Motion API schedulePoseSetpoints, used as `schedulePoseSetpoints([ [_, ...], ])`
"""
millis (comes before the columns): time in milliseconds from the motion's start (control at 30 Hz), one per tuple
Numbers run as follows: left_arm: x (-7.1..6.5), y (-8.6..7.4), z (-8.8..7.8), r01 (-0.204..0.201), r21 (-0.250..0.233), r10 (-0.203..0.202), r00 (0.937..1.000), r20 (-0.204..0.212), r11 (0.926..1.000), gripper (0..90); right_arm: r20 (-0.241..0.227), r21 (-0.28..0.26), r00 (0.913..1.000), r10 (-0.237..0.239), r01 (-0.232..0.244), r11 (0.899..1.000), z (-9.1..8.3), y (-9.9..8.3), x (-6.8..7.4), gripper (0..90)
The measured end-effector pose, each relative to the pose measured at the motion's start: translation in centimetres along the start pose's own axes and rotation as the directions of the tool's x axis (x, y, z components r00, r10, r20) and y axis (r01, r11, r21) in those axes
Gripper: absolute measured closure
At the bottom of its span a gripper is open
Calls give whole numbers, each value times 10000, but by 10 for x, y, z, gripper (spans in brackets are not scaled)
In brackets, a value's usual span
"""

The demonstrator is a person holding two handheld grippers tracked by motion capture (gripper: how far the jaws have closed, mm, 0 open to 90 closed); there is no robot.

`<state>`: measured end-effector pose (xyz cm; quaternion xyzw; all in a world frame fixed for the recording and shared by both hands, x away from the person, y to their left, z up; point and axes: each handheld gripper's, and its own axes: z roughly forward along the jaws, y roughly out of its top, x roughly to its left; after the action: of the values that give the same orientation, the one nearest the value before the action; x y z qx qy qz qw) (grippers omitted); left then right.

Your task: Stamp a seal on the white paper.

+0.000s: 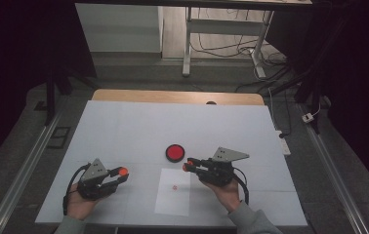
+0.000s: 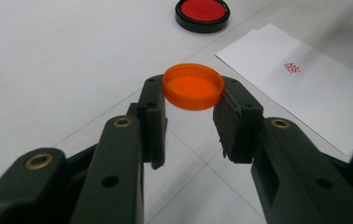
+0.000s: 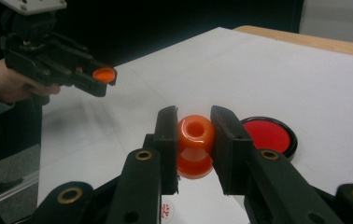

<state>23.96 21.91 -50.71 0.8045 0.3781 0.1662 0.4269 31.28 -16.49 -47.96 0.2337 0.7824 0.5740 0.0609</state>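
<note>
Worktop [image 1: 124, 126]: white sheet over a wooden top whose far edge shows bare; near edge cut off at the bottom of the high view.
Paper [image 1: 173, 192]: white sheet lying flat near the front, between the two hands, with a small red stamped mark too small to read.
Left gripper [image 1: 120, 172]: held above the worktop at the front left, jaws closed on the orange cap [image 2: 193, 86].
Right gripper [image 1: 188, 165]: held just above the paper's far edge, jaws clamped on the orange stamp [image 3: 195, 142].
Ink pad [image 1: 175, 152]: round, black-rimmed, red face up, just beyond the paper; part-hidden behind a jaw in the right gripper view.
Orange stamp: long axis runs along the jaws, hollow knob end toward the camera; its far end is hidden.
Orange cap: shallow, open side up, pinched by its rim.
</note>
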Motion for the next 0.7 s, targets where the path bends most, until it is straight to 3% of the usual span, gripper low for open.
schedulePoseSetpoints([
  [300, -1, 0, 1, -26, 19, 26, 10000, -10, 10000, 646, 78, -361, 9999, 85, -82, 9993, -9, 7, -3, 721],
  [700, -2, 1, 1, -72, 18, 72, 10000, 47, 10000, 646, 74, -393, 9999, 121, -118, 9992, -10, 7, -4, 721],
])
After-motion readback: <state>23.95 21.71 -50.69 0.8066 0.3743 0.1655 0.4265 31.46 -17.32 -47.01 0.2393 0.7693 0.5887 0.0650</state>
